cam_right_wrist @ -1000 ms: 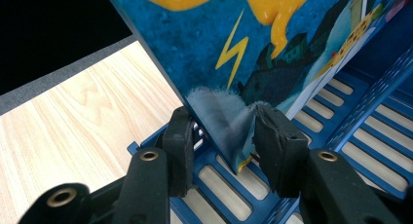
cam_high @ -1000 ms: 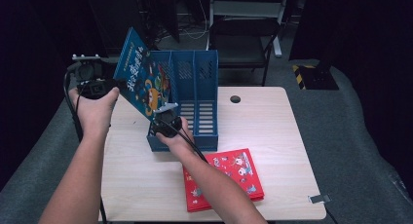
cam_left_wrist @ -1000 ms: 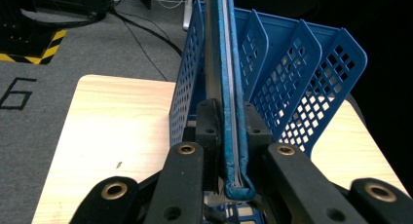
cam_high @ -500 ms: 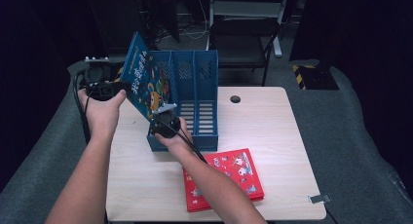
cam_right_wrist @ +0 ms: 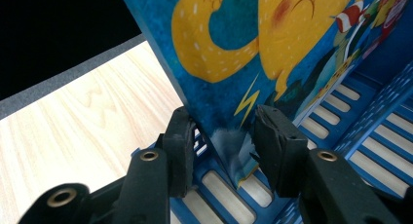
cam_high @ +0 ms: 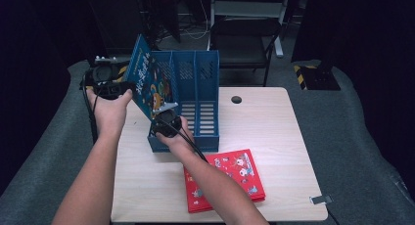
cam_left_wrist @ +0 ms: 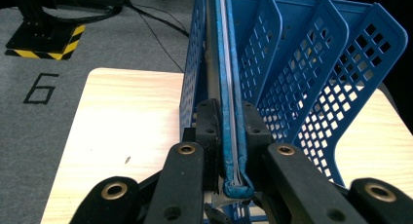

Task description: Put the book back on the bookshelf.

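A blue picture book (cam_high: 147,83) leans tilted, its lower corner inside the leftmost slot of a blue three-slot file holder (cam_high: 205,88). My left gripper (cam_high: 128,85) is shut on the book's upper left edge. In the left gripper view the jaws (cam_left_wrist: 229,112) clamp the thin book edge (cam_left_wrist: 226,63) in line with the holder (cam_left_wrist: 311,63). My right gripper (cam_high: 164,112) sits at the holder's front left. In the right gripper view its jaws (cam_right_wrist: 221,136) stand apart on either side of the book's frayed lower corner (cam_right_wrist: 238,160), without pressing on it.
A red picture book (cam_high: 225,181) lies flat near the front edge of the wooden table (cam_high: 274,137). A small round hole (cam_high: 236,99) is in the tabletop behind the holder. A black chair (cam_high: 244,41) stands beyond the table. Grey floor surrounds it.
My left hand has moved right, toward the holder, bringing the book's top edge closer to it and the book a little more upright. The right hand has kept still.
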`<action>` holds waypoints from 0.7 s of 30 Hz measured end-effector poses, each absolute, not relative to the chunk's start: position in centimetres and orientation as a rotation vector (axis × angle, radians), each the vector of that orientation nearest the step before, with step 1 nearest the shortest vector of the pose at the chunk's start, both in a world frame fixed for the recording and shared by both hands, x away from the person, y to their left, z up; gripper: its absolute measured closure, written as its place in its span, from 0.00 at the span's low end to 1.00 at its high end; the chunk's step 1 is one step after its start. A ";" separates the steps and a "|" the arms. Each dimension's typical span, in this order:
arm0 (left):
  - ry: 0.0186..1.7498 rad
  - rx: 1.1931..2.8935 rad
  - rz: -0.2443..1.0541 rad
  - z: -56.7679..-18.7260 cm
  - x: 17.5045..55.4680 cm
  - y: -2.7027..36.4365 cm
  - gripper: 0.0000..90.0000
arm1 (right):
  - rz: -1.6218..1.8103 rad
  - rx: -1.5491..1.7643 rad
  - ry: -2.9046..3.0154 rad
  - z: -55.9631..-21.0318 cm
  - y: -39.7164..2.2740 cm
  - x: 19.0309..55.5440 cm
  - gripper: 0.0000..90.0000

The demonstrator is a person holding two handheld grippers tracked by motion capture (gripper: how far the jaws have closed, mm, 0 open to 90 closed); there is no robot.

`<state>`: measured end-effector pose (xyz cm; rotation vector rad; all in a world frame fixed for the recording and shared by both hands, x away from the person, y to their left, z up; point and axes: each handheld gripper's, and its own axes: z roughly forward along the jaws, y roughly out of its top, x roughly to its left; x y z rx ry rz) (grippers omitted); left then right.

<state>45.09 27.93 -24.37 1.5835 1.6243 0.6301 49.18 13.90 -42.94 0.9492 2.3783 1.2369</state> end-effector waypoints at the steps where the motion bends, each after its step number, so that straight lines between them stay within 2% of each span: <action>1: 1.624 1.585 0.634 -24.4 45.2 27.9 0.91 | 1.231 0.946 2.381 -42.9 13.8 49.2 0.66; 21: 1.638 1.634 0.672 -25.1 46.0 27.1 0.91 | 1.214 0.931 2.406 -43.3 14.4 49.4 0.66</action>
